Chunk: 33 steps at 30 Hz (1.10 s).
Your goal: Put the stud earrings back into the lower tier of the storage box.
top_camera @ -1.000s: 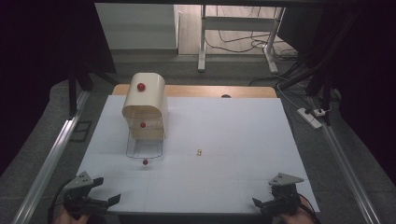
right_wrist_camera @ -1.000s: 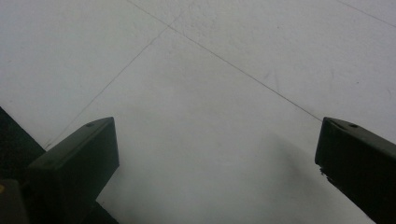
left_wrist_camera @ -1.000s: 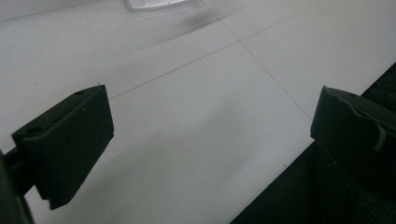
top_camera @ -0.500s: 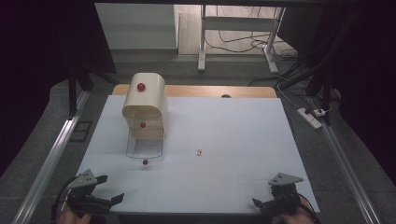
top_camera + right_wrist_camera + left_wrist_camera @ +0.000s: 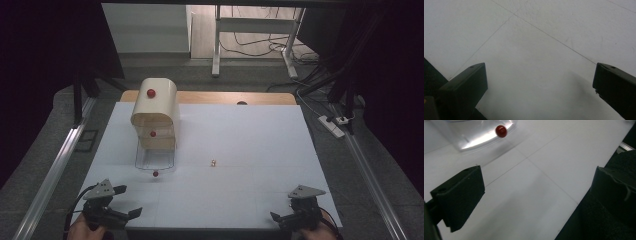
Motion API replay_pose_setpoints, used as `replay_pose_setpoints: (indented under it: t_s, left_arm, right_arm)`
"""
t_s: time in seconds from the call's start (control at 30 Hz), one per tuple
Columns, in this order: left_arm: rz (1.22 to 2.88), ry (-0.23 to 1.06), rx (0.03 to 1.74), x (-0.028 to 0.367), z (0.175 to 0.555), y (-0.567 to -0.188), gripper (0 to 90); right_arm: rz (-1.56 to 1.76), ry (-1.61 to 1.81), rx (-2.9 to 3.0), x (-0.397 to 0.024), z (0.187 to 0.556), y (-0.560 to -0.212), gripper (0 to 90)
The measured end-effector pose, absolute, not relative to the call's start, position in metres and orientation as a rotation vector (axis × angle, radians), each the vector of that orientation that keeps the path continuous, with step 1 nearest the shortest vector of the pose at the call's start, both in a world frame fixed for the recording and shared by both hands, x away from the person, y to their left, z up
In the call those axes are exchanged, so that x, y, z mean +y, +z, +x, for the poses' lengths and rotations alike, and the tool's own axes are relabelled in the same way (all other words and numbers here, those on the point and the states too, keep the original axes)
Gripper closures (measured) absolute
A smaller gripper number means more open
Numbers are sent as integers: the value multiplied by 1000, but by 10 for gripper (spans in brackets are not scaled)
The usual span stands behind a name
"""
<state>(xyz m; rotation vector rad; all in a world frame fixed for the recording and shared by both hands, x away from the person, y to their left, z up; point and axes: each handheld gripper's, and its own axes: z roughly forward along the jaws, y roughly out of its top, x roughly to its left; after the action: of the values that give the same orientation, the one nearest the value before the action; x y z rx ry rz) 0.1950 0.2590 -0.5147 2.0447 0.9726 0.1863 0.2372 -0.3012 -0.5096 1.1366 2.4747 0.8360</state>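
A rounded wooden box [image 5: 156,112] with red knobs stands at the back left of the white table [image 5: 240,135]. A clear drawer [image 5: 155,159] is pulled out in front of it; its red knob [image 5: 155,173] faces me. A small pale cube [image 5: 213,163] lies mid-table. My left gripper [image 5: 128,201] is open at the near left corner, short of the drawer. In the left gripper view the knob [image 5: 501,131] sits beyond the wide-apart jaws of that gripper [image 5: 536,192]. My right gripper [image 5: 288,216] is open at the near right corner, and its own view shows this gripper [image 5: 540,85] over bare table.
Metal rails [image 5: 50,170] run along both sides of the table. A power strip [image 5: 332,126] and cables lie on the floor at the right. A desk frame [image 5: 250,30] stands behind the table.
My left gripper has edged slightly rightward and forward along the near edge. The right gripper has hardly moved.
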Motion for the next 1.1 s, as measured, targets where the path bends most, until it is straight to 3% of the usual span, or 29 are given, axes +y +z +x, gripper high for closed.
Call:
replay_pose_setpoints:
  t_s: [1.1]
  left_arm:
    - [2114,86,782,198,227,-520,0]
  right_arm:
    - [1162,854,2474,-304,238,-509,0]
